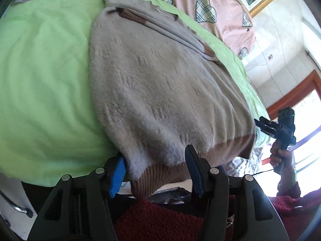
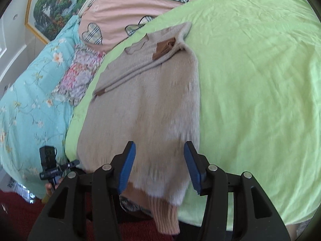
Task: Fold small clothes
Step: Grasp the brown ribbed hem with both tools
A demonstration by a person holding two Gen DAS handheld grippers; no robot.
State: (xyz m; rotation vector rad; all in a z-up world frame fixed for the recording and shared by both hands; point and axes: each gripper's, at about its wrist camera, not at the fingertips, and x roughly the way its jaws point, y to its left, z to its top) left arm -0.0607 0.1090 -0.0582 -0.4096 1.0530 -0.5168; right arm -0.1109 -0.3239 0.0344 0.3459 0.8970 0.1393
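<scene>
The left gripper point(image 1: 156, 170) is held with its jaws wide apart, and nothing is clamped between its blue pads point(image 1: 117, 177). The brown ribbed hem point(image 1: 160, 176) of the beige sweater point(image 1: 160, 84) is seen in the gap between the fingers, but the pads are not pressed on it. The right gripper point(image 2: 158, 166) is also spread open, and its blue pads point(image 2: 126, 166) are placed on both sides of the lower corner of the sweater point(image 2: 144, 104) without closing on it. In the right wrist view a ribbed cuff point(image 2: 166, 214) hangs down over the bed edge.

The sweater is laid flat on the green sheet point(image 1: 46, 84), with its sleeves folded across the upper part and the collar at the far end. Behind the sheet a pink cover with checked hearts point(image 2: 128, 10) is seen, and beside it a light blue flowered quilt point(image 2: 34, 92). A framed painting point(image 2: 54, 6) is hung on the wall.
</scene>
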